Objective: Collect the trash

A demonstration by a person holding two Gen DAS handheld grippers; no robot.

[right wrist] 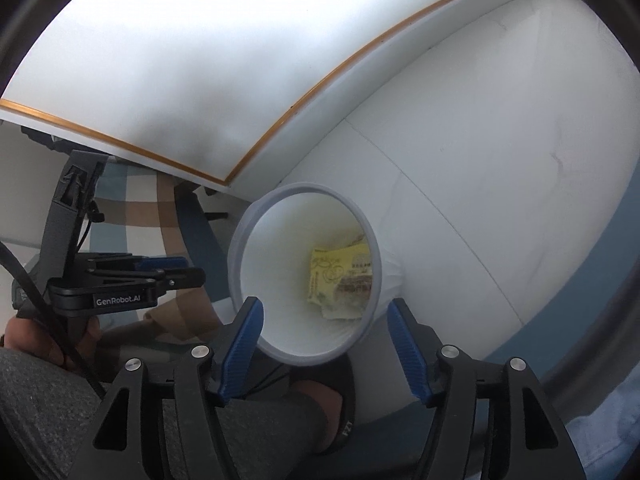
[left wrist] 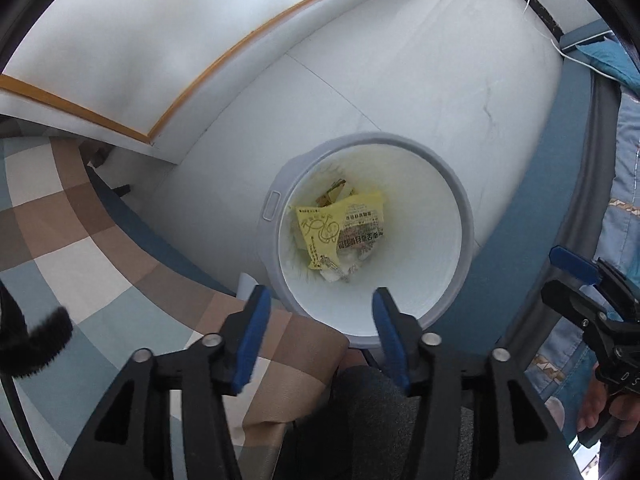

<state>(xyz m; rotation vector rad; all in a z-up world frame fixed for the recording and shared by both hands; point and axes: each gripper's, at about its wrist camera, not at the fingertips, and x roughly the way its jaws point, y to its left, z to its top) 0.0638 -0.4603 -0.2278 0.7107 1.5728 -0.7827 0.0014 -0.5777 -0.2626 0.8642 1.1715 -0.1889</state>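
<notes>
A white waste bin with a grey rim (left wrist: 467, 232) stands on the pale floor, seen from above in both wrist views. A yellow printed wrapper (left wrist: 320, 228) lies at its bottom with a few other scraps. My left gripper (left wrist: 320, 294) hangs open over the bin's near rim, pointing down, nothing between its blue pads. The right gripper (right wrist: 324, 306) is open too, above the bin's rim (right wrist: 236, 264), and empty; the wrapper (right wrist: 332, 268) shows past it. Each gripper also appears in the other's view: the left gripper (right wrist: 176, 270) to the bin's left, the right gripper (left wrist: 560, 276) to its right.
A white panel with an orange trim line (left wrist: 224, 56) runs behind the bin. A brown, white and blue checkered cloth (left wrist: 80, 216) lies left of it. Blue patterned fabric (left wrist: 624, 184) is at the right. A person's grey trouser leg (right wrist: 48, 408) and sandalled foot (right wrist: 336, 412) are close below.
</notes>
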